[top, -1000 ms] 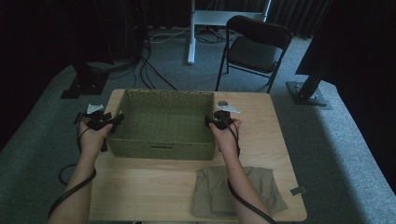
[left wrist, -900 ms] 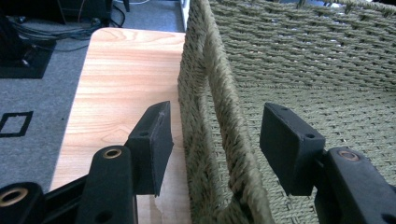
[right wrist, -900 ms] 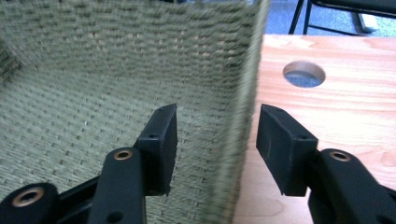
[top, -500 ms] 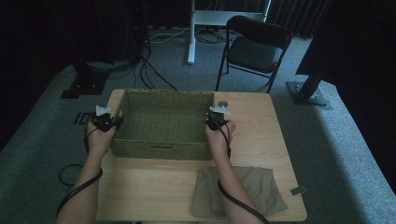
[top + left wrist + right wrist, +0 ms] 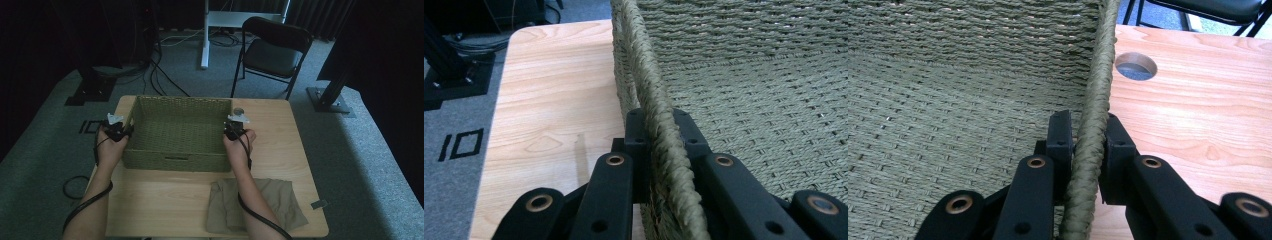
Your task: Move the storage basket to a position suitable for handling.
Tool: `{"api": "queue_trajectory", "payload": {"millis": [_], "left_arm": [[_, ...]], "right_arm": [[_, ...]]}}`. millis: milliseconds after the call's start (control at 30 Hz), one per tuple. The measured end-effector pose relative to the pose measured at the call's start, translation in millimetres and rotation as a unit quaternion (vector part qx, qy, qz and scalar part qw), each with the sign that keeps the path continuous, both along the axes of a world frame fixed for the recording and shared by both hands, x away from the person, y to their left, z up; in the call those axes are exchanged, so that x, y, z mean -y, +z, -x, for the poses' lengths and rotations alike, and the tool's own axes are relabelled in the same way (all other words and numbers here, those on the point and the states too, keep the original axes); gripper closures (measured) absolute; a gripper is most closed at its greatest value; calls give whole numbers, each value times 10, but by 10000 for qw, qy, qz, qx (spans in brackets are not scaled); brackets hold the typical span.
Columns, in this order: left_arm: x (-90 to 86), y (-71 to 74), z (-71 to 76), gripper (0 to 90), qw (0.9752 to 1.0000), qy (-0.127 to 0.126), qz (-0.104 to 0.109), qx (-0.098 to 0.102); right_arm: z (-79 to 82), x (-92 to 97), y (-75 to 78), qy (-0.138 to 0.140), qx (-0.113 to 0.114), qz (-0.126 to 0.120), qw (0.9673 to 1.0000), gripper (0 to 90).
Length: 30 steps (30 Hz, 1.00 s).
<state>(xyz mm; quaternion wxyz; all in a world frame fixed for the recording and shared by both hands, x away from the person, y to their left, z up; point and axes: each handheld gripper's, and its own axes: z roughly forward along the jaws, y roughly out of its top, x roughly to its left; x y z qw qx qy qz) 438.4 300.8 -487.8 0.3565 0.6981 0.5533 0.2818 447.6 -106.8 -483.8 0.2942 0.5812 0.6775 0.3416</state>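
Two grippers, left gripper [image 5: 120,131] and right gripper [image 5: 233,127], astride basket [image 5: 177,131] rims.

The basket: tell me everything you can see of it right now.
The basket is rectangular, olive-green woven fibre with a thick braided rim, and holds nothing. It sits upright on the wooden table, toward its far side. The left hand-held gripper clamps its left rim, the right hand-held gripper its right rim.

- My left gripper [image 5: 118,131] was clamped on the left rim of the woven basket [image 5: 180,150], one jaw inside and one outside.
- My right gripper [image 5: 234,128] pinched the right rim likewise, forearms reaching along the basket's sides.
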Motion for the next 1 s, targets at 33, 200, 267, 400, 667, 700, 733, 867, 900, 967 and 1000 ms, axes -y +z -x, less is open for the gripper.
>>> {"api": "queue_trajectory", "payload": {"millis": [33, 200, 267, 400, 667, 700, 733, 867, 900, 967, 1000], "left_arm": [[17, 0, -2, 816, 10000, -4, -4, -4], [119, 0, -7, 816, 10000, -6, 4, -2], [153, 1, -14, 816, 10000, -11, 0, -10], [225, 0, -22, 816, 10000, -5, 3, -10], [411, -1, -46, 817, 10000, -37, -7, -21], [437, -1, -48, 817, 10000, -33, -4, -22], [460, 0, -51, 817, 10000, -34, -3, -29], [571, 0, -70, 817, 10000, -73, -18, -35], [592, 0, -75, 817, 10000, -78, -18, -30], [645, 0, -85, 817, 10000, -92, -23, -31], [673, -1, -89, 817, 9999, -98, -13, -31]], "right_arm": [[1, 14, 0, -8, -3, 1, 10000, 786], [0, 105, 5, -36, -31, 7, 10000, 789], [-5, 142, 8, -30, -39, 14, 10000, 789], [-17, 217, 11, -12, -49, 42, 10000, 789], [-33, 395, 15, -35, -81, 33, 10000, 790], [-32, 417, 17, -40, -85, 61, 9999, 790], [-34, 443, 17, -38, -89, 55, 9999, 790], [-37, 546, 21, -79, -121, 15, 9999, 791], [-39, 579, 22, -87, -124, 9, 9999, 791], [-40, 633, 23, -101, -129, 17, 9999, 791], [-39, 656, 23, -102, -132, 5, 9999, 791]]}}
